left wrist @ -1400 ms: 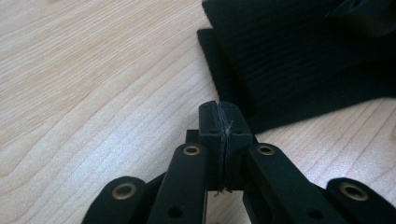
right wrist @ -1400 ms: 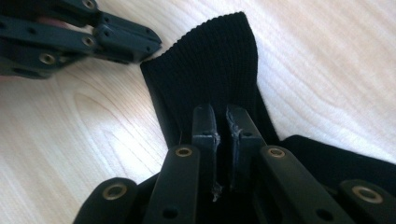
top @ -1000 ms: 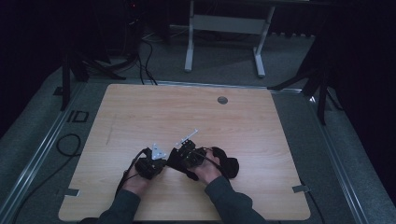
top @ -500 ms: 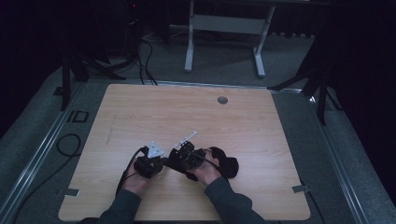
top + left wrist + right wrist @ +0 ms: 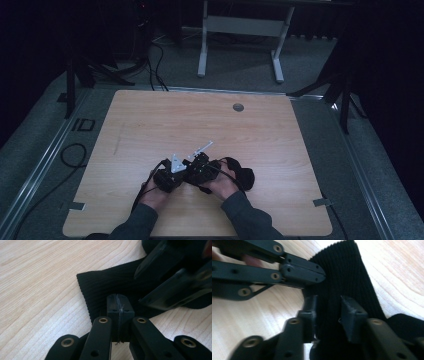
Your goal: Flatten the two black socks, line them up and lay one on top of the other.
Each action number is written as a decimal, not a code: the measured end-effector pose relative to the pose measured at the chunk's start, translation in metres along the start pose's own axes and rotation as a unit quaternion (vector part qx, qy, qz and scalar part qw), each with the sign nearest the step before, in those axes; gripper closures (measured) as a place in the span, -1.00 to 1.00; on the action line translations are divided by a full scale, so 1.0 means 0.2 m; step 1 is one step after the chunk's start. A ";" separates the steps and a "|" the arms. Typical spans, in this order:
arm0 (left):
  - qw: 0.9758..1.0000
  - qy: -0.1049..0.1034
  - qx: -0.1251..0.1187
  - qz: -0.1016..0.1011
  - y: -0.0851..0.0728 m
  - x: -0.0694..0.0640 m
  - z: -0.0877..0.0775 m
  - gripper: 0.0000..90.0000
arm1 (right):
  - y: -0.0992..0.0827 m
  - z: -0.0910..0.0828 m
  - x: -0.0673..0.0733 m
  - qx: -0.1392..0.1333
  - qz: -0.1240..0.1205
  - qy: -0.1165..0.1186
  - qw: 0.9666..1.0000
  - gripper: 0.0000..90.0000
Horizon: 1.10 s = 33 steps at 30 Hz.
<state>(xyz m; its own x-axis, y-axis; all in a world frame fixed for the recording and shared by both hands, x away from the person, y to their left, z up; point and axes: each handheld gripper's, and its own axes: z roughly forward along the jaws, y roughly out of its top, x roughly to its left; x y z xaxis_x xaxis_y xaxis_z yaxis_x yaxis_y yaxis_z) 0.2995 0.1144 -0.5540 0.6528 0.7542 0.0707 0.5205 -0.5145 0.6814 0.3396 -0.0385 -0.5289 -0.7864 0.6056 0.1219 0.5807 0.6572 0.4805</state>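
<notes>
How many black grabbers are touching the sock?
2. The left gripper is pinched shut on the black sock's ribbed edge; the right gripper is open, straddling it right beside.

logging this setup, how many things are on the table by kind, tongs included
black ribbed sock: 1
hand-held tongs: 2, the left tongs shut at the sock's cuff, the right tongs open astride it
round grommet set in the tabletop: 1
total: 4
</notes>
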 end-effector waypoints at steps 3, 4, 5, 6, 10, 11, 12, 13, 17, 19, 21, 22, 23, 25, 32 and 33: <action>1.000 -0.001 0.000 -0.001 0.00 0.00 0.00 1.00 | -0.01 -0.05 0.00 -0.016 -0.001 -0.003 1.000 0.35; 1.000 -0.001 -0.001 -0.002 0.00 0.00 0.00 1.00 | -0.02 -0.09 -0.01 -0.023 -0.001 -0.003 1.000 0.32; 1.000 -0.001 -0.001 -0.002 0.00 0.00 0.00 1.00 | -0.02 -0.09 -0.01 -0.023 -0.001 -0.003 1.000 0.32; 1.000 -0.002 -0.002 -0.002 0.00 0.00 0.00 1.00 | -0.05 -0.18 -0.04 -0.043 0.003 -0.018 0.999 0.28; 1.000 -0.004 -0.003 -0.005 -0.01 0.00 0.00 1.00 | -0.12 -0.30 -0.09 -0.068 0.022 -0.042 0.997 0.26; 1.000 -0.005 -0.003 -0.005 -0.01 0.01 0.00 1.00 | -0.14 -0.32 -0.10 -0.073 0.025 -0.045 0.996 0.26; 1.000 -0.005 -0.004 -0.006 -0.01 0.01 0.00 1.00 | -0.16 -0.35 -0.12 -0.077 0.030 -0.055 0.995 0.26; 1.000 -0.006 -0.004 -0.007 -0.01 0.01 0.00 1.00 | -0.18 -0.36 -0.13 -0.077 0.033 -0.063 0.995 0.26; 1.000 -0.008 -0.003 -0.009 -0.01 0.01 0.00 1.00 | -0.27 -0.42 -0.19 -0.081 0.054 -0.095 0.991 0.25; 1.000 -0.009 -0.004 -0.010 -0.01 0.01 0.00 1.00 | -0.31 -0.44 -0.24 -0.083 0.073 -0.108 0.988 0.25; 1.000 -0.009 -0.003 -0.009 -0.01 0.01 0.00 1.00 | -0.35 -0.44 -0.30 -0.088 0.098 -0.114 0.985 0.26; 1.000 -0.009 -0.003 -0.010 -0.01 0.01 0.00 1.00 | -0.36 -0.44 -0.34 -0.090 0.112 -0.119 0.982 0.27; 1.000 -0.009 -0.002 -0.008 -0.01 0.01 -0.01 1.00 | -0.37 -0.44 -0.37 -0.092 0.120 -0.121 0.981 0.27; 1.000 -0.009 -0.003 -0.009 -0.01 0.01 -0.01 1.00 | -0.38 -0.42 -0.42 -0.090 0.145 -0.120 0.978 0.27; 1.000 -0.012 -0.002 -0.012 -0.01 0.01 -0.01 1.00 | -0.40 -0.28 -0.51 -0.072 0.189 -0.104 0.974 0.35; 1.000 -0.011 -0.002 -0.012 -0.01 0.01 -0.01 1.00 | -0.40 -0.27 -0.52 -0.071 0.192 -0.107 0.973 0.41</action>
<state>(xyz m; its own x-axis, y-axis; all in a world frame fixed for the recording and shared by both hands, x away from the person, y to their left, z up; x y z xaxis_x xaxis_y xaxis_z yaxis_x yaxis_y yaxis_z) 0.2983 0.1174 -0.5546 0.6527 0.7567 0.0379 0.5340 -0.4949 0.6855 0.3636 -0.1779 -0.5329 -0.4460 0.8840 0.1401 0.7767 0.3045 0.5513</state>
